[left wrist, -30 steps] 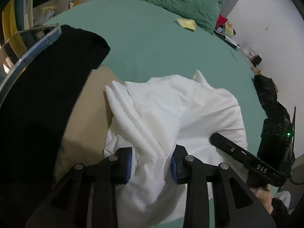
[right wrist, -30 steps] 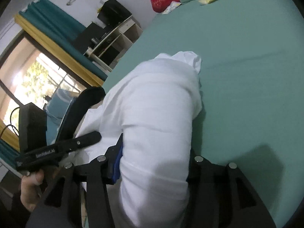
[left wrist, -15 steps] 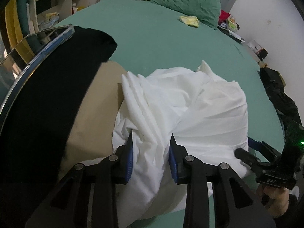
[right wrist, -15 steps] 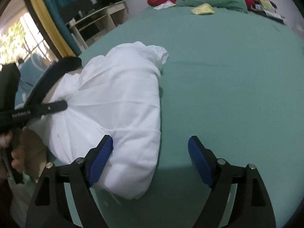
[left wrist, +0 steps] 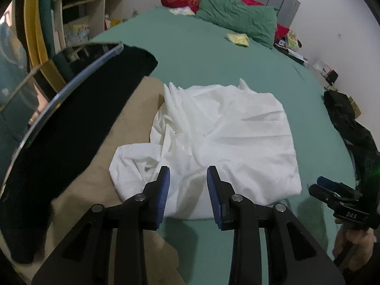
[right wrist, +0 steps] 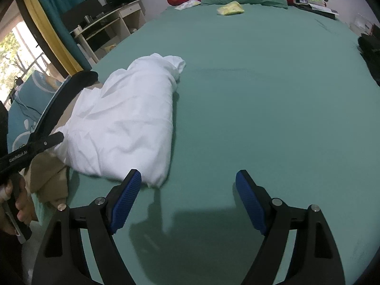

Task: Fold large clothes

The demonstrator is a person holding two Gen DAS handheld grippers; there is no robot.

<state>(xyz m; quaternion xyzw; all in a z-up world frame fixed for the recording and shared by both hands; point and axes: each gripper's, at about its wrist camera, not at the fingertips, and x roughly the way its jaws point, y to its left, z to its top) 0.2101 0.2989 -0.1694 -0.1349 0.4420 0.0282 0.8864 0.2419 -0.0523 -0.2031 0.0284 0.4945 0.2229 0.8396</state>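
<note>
A white garment [left wrist: 225, 130] lies folded into a rough rectangle on the green bed sheet [left wrist: 201, 54], its left part resting on a tan garment [left wrist: 90, 178]. My left gripper [left wrist: 187, 173] hovers over the garment's near edge, jaws apart, with no cloth pinched between the blue pads. In the right wrist view the same white garment [right wrist: 123, 123] lies at left. My right gripper [right wrist: 187, 178] stands wide open over bare sheet, its left pad just beside the garment's near corner. The right gripper [left wrist: 332, 190] also shows at the lower right of the left wrist view.
A black garment [left wrist: 71, 118] lies left of the tan one along the bed's edge. Green and red pillows [left wrist: 237, 19] and a yellow packet [left wrist: 238, 39] sit at the far end. A dark bag [left wrist: 351, 128] is off the right side; shelves [right wrist: 111, 23] stand left.
Both grippers have let go of the white garment and drawn back and up. The right jaws opened wide. The bunched cloth now lies flatter on the bed.
</note>
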